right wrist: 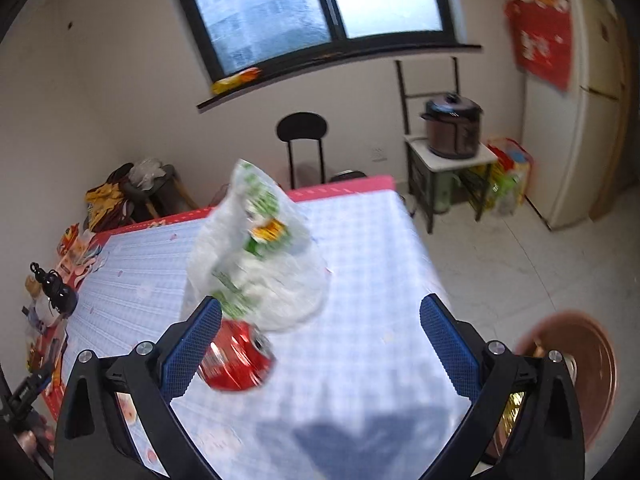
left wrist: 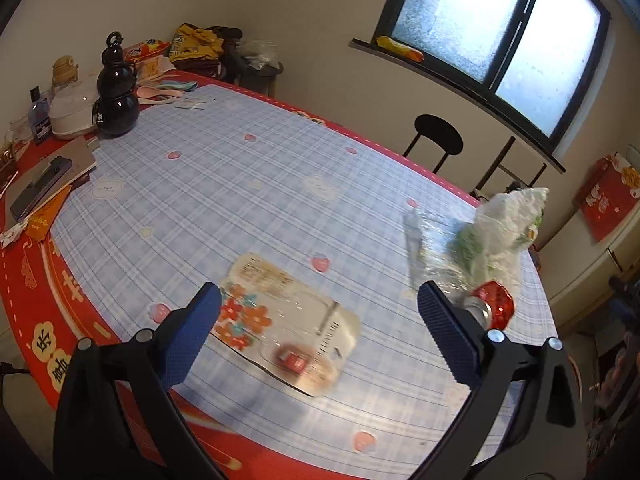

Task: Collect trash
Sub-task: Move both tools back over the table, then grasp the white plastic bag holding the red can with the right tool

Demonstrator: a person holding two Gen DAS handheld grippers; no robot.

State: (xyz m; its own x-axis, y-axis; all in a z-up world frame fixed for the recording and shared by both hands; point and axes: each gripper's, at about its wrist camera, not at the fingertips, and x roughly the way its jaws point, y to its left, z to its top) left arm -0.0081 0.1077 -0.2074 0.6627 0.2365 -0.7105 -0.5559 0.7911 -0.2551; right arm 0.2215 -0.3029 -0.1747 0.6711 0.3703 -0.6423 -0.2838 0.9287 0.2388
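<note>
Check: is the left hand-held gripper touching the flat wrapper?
Apart. Left wrist view: the left hand-held gripper is open, its fingers hovering either side of the wrapper without contact.

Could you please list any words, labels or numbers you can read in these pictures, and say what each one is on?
Nothing can be read with confidence.
Red table border: large yellow Chinese characters, cut off and distorted; not readable.
Flat clear wrapper: a printed label and a flower pattern; text too blurred.
White plastic bag: green and yellow print, motion-blurred.
Red can: white markings, blurred.
Orange paper: small print, too small.
</note>
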